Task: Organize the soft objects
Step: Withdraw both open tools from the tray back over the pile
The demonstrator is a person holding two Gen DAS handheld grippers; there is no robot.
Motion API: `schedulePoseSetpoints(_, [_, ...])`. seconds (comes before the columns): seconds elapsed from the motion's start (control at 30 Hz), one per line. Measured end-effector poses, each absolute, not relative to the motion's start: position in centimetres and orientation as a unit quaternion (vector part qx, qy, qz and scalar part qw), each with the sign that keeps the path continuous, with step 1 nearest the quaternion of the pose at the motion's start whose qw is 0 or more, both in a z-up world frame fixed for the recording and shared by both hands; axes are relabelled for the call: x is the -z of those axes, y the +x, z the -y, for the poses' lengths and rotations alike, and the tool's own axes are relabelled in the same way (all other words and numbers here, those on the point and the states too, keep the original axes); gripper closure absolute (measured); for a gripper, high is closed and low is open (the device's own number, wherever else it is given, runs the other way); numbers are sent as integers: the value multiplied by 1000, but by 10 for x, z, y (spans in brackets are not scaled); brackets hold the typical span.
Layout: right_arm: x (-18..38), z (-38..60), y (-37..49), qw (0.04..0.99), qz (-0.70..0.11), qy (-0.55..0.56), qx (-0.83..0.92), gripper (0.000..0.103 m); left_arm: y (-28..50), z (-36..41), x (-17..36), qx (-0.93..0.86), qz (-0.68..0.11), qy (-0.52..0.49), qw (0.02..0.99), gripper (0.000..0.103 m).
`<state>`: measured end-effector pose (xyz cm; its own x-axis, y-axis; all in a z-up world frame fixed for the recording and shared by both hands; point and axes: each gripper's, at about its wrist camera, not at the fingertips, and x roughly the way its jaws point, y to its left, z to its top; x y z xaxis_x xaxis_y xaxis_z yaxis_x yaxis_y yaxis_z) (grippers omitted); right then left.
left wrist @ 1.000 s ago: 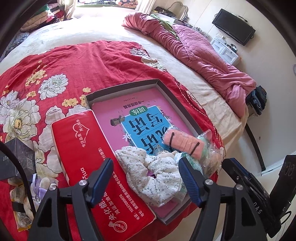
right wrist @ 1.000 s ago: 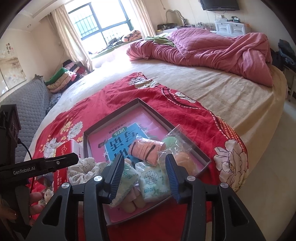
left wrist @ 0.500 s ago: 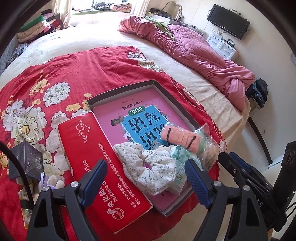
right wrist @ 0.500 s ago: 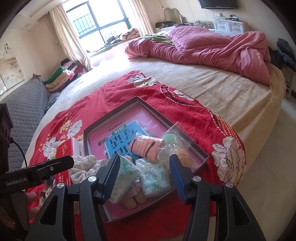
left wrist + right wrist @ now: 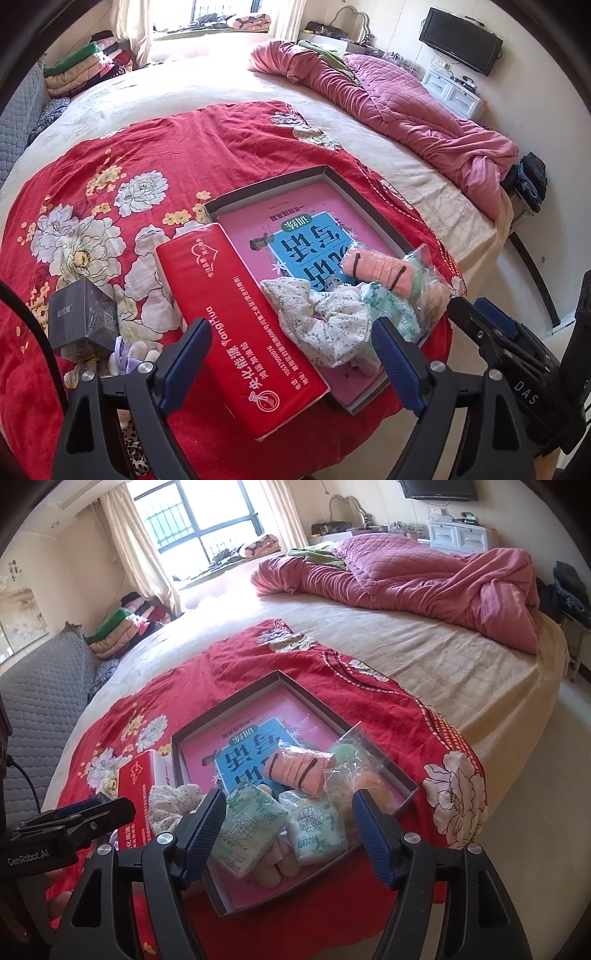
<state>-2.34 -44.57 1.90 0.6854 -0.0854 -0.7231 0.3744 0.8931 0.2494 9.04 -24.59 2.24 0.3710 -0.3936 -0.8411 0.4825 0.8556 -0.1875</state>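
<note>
left gripper (image 5: 291, 363): jaws wide and opening, nothing between the pads; it hangs above the near end of the red tissue pack (image 5: 236, 325) and the floral scrunchie (image 5: 325, 325), touching neither. Reads as a release or a backing-off, not a reach.
right gripper (image 5: 288, 834): jaws opening; two green-print tissue packets (image 5: 255, 829) lie under the gap, pads clear of them. Likely just let go into the box.
soft objects: gathered at the near end of the shallow cardboard box (image 5: 225, 716): scrunchie, tissue packets, a rolled peach cloth banded with dark hair ties (image 5: 299, 771), a clear bag of sponge puffs (image 5: 347, 771). The far end shows only the pink and blue booklet (image 5: 295, 236) lining the bottom; room remains there.
tissue pack: lies beside the box's left wall, outside it; too long to go in crosswise, by my guess.
left view only: a dark small carton (image 5: 83, 317) and a heap of pale and purple soft bits (image 5: 129, 356) on the red floral bedspread (image 5: 110, 166), left of the tissue pack, not yet sorted.
right view only: both tissue packets in full, pinkish rounded pieces (image 5: 280, 867) under them, box's near corner.
far: a bunched pink quilt (image 5: 406, 576) on the beige sheet, folded blankets (image 5: 122, 624) by the window.
</note>
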Motion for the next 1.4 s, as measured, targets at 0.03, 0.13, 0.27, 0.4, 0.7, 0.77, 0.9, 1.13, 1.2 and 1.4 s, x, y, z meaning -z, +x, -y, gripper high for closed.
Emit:
schedulePoseSetpoints(0.03, [-20, 444, -23, 897, -377, 191, 129, 29, 90, 243, -24, 262, -492, 45, 829, 15])
schedulePoseSetpoints(0.13, [-21, 441, -22, 897, -380, 187, 130, 26, 89, 236, -26, 258, -490, 46, 831, 15])
schedulePoseSetpoints(0.27, [-24, 436, -23, 897, -379, 185, 132, 26, 87, 229, -29, 255, -488, 44, 833, 15])
schedulePoseSetpoints(0.4, [-27, 431, -22, 897, -381, 177, 135, 26, 85, 222, -30, 250, -489, 45, 834, 15])
schedulePoseSetpoints(0.7, [-31, 423, -23, 896, -382, 176, 140, 26, 79, 205, -31, 236, -491, 45, 837, 15])
schedulePoseSetpoints(0.77, [-33, 419, -23, 897, -381, 175, 139, 26, 77, 201, -32, 234, -491, 44, 838, 15])
schedulePoseSetpoints(0.9, [-39, 411, -22, 900, -379, 169, 133, 26, 74, 192, -35, 230, -491, 38, 839, 15])
schedulePoseSetpoints(1.13, [-47, 391, -19, 905, -379, 154, 118, 25, 71, 175, -44, 226, -483, 30, 845, 15])
schedulePoseSetpoints(1.2, [-48, 386, -19, 905, -379, 150, 120, 25, 69, 170, -46, 225, -483, 27, 846, 15])
schedulePoseSetpoints(1.4, [-53, 367, -16, 910, -380, 128, 107, 25, 68, 148, -49, 219, -484, 14, 847, 15])
